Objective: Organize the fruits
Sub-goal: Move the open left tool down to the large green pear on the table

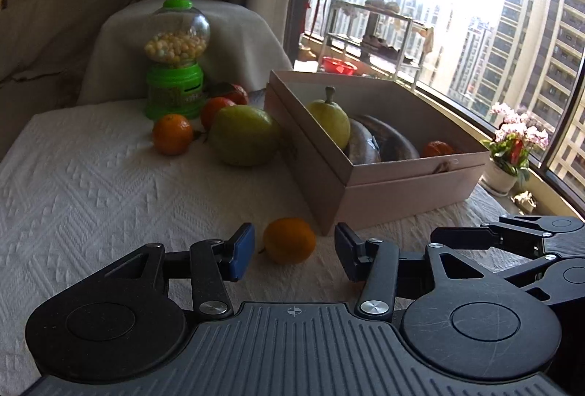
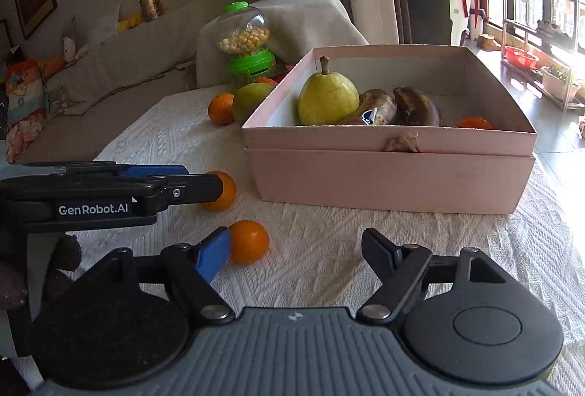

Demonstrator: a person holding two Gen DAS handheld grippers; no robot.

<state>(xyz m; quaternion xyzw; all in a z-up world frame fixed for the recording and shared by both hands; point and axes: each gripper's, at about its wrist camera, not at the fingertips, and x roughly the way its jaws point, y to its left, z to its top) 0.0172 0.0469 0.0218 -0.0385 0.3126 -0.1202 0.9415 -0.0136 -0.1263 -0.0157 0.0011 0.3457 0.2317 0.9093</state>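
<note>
Left tongs [image 1: 294, 251] gape wide around an orange [image 1: 289, 240] on the desk [image 1: 91, 176]; right tongs [image 2: 296, 253] gape too, empty, facing the box [image 2: 387, 176].

1. In the right wrist view, the left gripper [image 2: 204, 182] covers the left part of one orange [image 2: 226, 191], so whether its fingers touch the fruit cannot be told.
2. The box [image 2: 387, 176] front wall hides the lower halves of the pear [image 2: 327, 100], the bananas [image 2: 398, 107] and the boxed orange [image 2: 474, 122].
3. In the left wrist view, the green fruit [image 1: 244, 136] blocks part of the oranges behind [image 1: 219, 109].
4. The right gripper [image 1: 512, 239] is cut by the picture's right edge; its fingertips are not visible there.
5. The label on the candy dispenser [image 1: 174, 65] is too small to read.
</note>
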